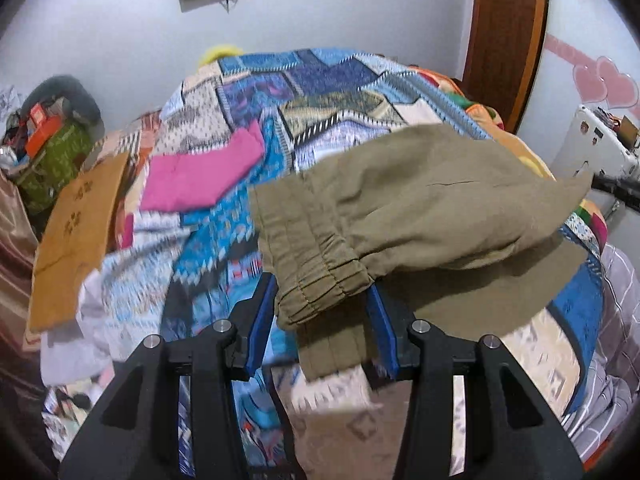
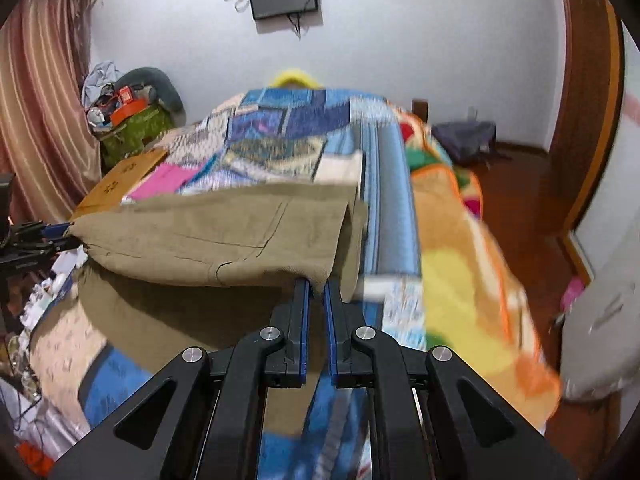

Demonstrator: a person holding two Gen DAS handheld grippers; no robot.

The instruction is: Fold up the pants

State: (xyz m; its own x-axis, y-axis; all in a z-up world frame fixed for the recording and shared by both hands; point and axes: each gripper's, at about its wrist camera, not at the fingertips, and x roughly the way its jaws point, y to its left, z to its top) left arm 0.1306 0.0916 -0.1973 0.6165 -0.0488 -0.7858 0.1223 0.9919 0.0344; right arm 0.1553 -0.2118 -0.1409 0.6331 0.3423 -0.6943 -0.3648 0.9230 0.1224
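Olive-khaki pants hang stretched between my two grippers above a bed with a patchwork blanket. My left gripper is shut on the elastic waistband, which bunches between its blue pads. My right gripper is shut on the pants at their other end, fabric pinched between nearly closed blue pads. The lifted layer sags over a lower layer of the pants lying on the bed. My left gripper also shows at the left of the right wrist view.
A pink folded garment and a brown cardboard box lie on the bed's left side. A green bag with clutter stands by the curtain. An orange-yellow blanket drapes the bed's right edge. A wooden door stands at right.
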